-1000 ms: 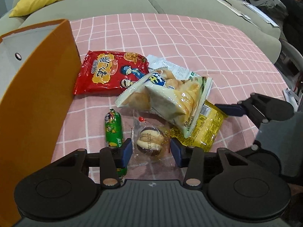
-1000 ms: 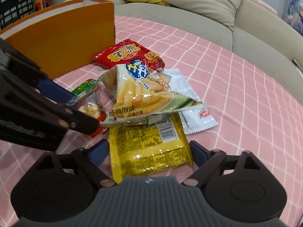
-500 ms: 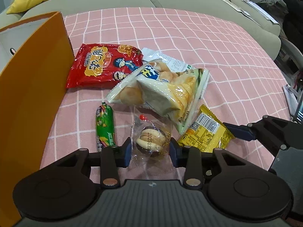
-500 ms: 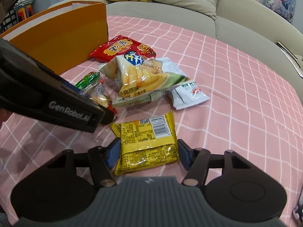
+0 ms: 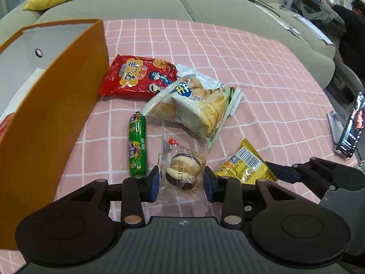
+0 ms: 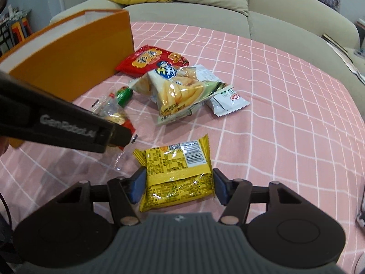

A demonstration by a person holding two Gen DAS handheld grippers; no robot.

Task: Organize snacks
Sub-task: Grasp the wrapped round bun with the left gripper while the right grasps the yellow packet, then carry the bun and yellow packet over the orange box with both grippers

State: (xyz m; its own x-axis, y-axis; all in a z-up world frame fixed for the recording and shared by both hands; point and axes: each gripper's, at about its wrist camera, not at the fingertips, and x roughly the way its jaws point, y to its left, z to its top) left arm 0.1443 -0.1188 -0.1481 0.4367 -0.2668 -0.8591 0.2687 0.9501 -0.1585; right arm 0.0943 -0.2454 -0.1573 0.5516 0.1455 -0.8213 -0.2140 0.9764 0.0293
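Note:
My left gripper (image 5: pixel 181 182) is shut on a clear-wrapped cookie pack (image 5: pixel 182 171), held just above the pink checked cloth. My right gripper (image 6: pixel 178 187) is shut on a yellow snack packet (image 6: pixel 178 173), which also shows in the left wrist view (image 5: pixel 245 166). On the cloth lie a green sausage stick (image 5: pixel 137 146), a red snack bag (image 5: pixel 139 76), a bag of fries-style chips (image 5: pixel 194 109) and a white packet (image 6: pixel 228 100) partly under the chips. An open orange box (image 5: pixel 45 123) stands at the left.
The pink checked cloth (image 6: pixel 285 114) covers the table. A grey sofa (image 6: pixel 216 16) with yellow and beige cushions runs along the far edge. A phone on a stand (image 5: pixel 349 132) sits at the right edge. The left gripper's arm (image 6: pixel 57 125) crosses the right wrist view.
Both grippers have pulled back from the pile with their packs. The yellow packet has come out from under the chips bag. The cookie pack has moved away from the chips bag.

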